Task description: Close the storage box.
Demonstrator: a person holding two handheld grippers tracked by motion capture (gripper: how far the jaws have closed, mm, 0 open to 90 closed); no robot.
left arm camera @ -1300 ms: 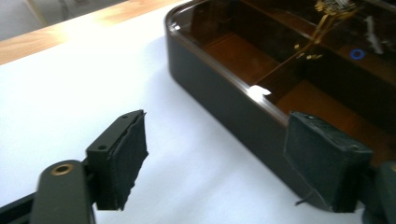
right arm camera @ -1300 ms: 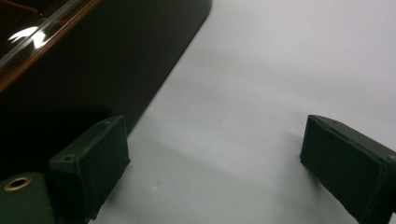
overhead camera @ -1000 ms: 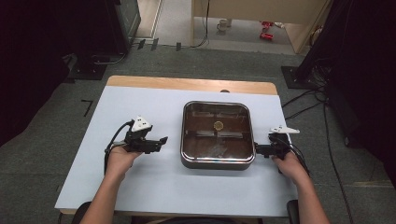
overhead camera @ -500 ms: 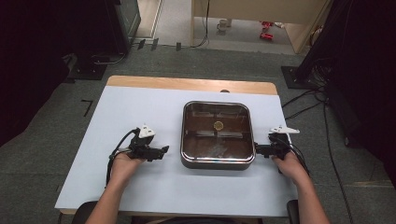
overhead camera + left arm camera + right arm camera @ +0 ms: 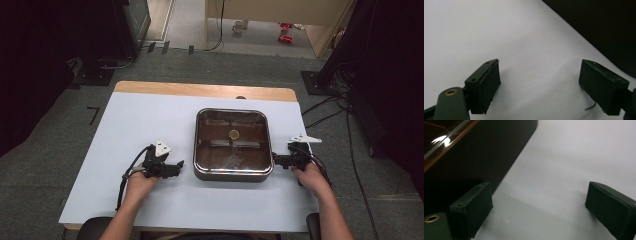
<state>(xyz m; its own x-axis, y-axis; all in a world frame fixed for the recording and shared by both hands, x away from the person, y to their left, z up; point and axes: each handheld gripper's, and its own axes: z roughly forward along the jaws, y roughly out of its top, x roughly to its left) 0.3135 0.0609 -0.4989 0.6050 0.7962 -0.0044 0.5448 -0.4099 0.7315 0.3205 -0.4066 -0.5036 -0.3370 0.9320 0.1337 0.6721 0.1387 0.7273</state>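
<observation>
Jaws spread on both sides, left gripper (image 5: 177, 164) and right gripper (image 5: 275, 160) flank the square lidded pan (image 5: 233, 144) mid-table on the white sheet (image 5: 125, 130), probably heavy, rigid, its glass lid slick, best gripped at its side edges.

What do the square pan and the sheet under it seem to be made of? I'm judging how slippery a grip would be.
The square pan looks like polished metal with a dark outer wall: its rim glints. The sheet looks like matte white paper or plastic laid over a wooden table; which one is unclear.
</observation>
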